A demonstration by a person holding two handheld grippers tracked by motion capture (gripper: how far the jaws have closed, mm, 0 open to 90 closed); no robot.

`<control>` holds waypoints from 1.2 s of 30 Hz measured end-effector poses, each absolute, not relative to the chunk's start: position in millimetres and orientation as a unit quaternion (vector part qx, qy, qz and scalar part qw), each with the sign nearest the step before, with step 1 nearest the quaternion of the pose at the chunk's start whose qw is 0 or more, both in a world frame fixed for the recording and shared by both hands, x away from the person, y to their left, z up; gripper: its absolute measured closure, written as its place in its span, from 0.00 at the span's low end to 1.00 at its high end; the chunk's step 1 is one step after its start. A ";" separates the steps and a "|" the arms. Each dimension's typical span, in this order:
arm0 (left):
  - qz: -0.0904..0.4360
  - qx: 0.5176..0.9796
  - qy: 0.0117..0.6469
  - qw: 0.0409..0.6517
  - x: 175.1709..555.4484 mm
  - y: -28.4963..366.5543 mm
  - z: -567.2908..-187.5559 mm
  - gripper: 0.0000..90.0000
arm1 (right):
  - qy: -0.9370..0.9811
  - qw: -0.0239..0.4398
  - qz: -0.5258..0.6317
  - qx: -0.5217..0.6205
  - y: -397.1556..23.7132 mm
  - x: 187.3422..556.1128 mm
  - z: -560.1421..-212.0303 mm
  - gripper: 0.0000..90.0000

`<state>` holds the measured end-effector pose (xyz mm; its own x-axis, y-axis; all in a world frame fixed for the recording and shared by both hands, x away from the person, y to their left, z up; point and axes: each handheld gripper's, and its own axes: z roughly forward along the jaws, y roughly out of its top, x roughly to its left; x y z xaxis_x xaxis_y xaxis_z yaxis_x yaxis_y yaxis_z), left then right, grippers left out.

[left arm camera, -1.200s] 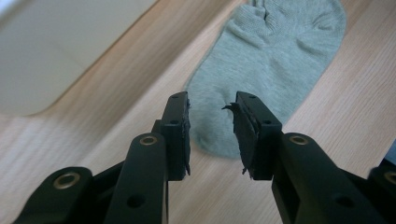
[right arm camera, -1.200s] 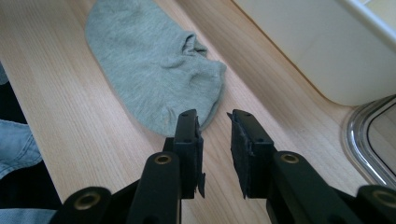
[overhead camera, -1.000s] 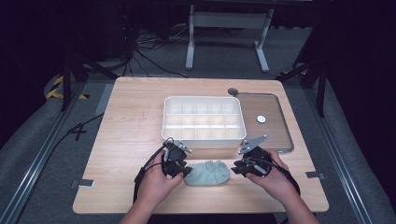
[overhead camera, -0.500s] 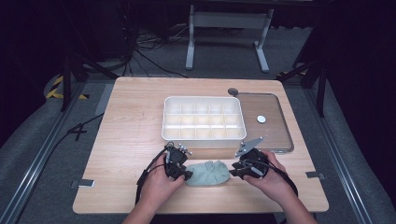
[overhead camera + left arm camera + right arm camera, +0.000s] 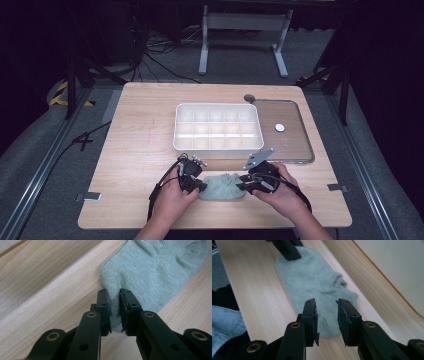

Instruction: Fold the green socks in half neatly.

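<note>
Now that the left gripper [image 5: 115, 312] has just closed its jaws onto one end of the grey-green sock [image 5: 155, 272] lying on the table [image 5: 140, 130] in front of the tray [image 5: 218, 149], the right gripper [image 5: 326, 322], jaws apart over the other end, likely pinches next.

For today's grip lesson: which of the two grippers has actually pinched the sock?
The left gripper: its jaws have just closed on the sock edge. The right gripper jaws stand apart over the sock.

Recording lab, wooden table [image 5: 135, 150], black curtains, floor cables [image 5: 160, 65]
</note>
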<state>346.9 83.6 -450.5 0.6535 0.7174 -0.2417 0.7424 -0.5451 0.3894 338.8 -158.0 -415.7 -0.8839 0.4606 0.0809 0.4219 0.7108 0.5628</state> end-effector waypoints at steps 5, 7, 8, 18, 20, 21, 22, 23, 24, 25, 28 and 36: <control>-0.026 0.877 0.418 0.236 346.7 83.2 -450.5 0.88 | 0.925 0.031 0.303 0.229 -141.0 338.7 -426.0 0.82; -0.026 0.877 0.419 0.234 346.2 83.1 -450.1 0.89 | 0.921 0.027 0.316 0.227 -134.6 340.2 -429.5 0.92; -0.027 0.877 0.418 0.235 346.3 83.3 -450.1 0.89 | 0.919 0.031 0.321 0.225 -132.9 340.8 -430.4 0.99; -0.029 0.877 0.416 0.241 346.8 85.4 -450.8 0.88 | 0.921 0.034 0.311 0.233 -117.9 348.0 -455.4 0.99; -0.032 0.876 0.415 0.243 346.8 86.3 -450.8 0.87 | 0.923 0.033 0.308 0.229 -116.9 347.0 -458.8 1.00; -0.042 0.873 0.416 0.250 346.1 88.6 -449.2 0.86 | 0.923 0.034 0.308 0.228 -117.4 346.7 -458.9 1.00; -0.045 0.871 0.415 0.258 345.2 91.3 -446.1 0.84 | 0.924 0.036 0.306 0.225 -117.8 346.3 -458.9 1.00; -0.045 0.871 0.415 0.258 345.2 91.3 -446.1 0.81 | 0.924 0.036 0.306 0.225 -117.8 346.3 -458.9 1.00; -0.047 0.870 0.415 0.263 344.9 93.7 -443.7 0.81 | 0.925 0.041 0.304 0.224 -118.5 345.5 -459.0 1.00; -0.048 0.866 0.420 0.266 344.3 95.5 -441.6 0.79 | 0.925 0.040 0.305 0.224 -119.1 345.0 -459.2 1.00; -0.057 0.866 0.427 0.253 343.6 99.2 -438.9 0.73 | 0.926 0.046 0.301 0.223 -120.5 343.2 -458.8 1.00; -0.110 0.867 0.425 0.237 343.8 91.1 -450.3 0.69 | 0.926 0.055 0.294 0.229 -123.5 338.2 -458.2 1.00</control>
